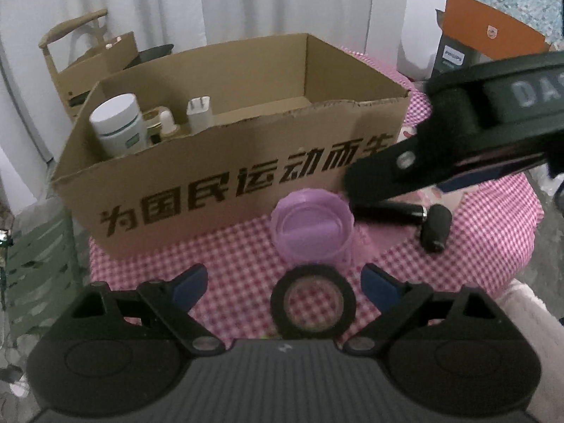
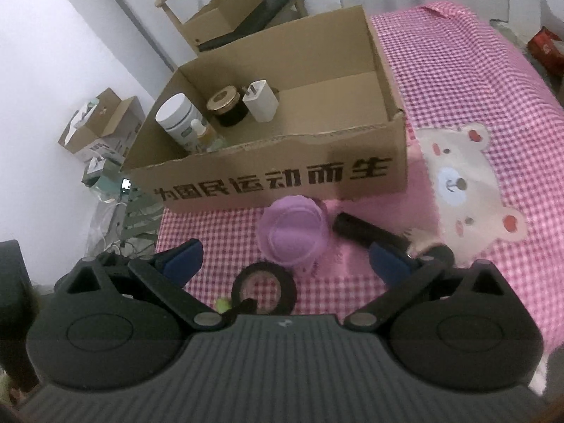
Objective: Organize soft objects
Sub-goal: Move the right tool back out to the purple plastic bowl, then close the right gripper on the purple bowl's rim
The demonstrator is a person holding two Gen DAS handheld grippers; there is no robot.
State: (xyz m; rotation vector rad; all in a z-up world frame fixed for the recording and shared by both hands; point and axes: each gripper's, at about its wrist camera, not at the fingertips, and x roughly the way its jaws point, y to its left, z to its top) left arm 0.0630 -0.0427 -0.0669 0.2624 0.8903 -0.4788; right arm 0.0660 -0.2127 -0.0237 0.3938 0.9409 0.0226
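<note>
Left gripper (image 1: 283, 283): jaws wide, nothing between the pads, hanging above a black tape roll (image 1: 313, 307) on the pink checked cloth (image 1: 225, 257). Right gripper (image 2: 285, 259): jaws wide too, empty, over the same roll (image 2: 264, 287).

Purple soft round thing (image 1: 313, 227) lies on the cloth just in front of the cardboard box (image 1: 197, 190), tape roll close on its near side. Black cylinder (image 1: 389, 209) beside it, to the right.

Box holds a white jar (image 2: 176, 120), a dark gold-lidded jar (image 2: 227, 105) and a white plug adapter (image 2: 262, 100), all at its left end.
</note>
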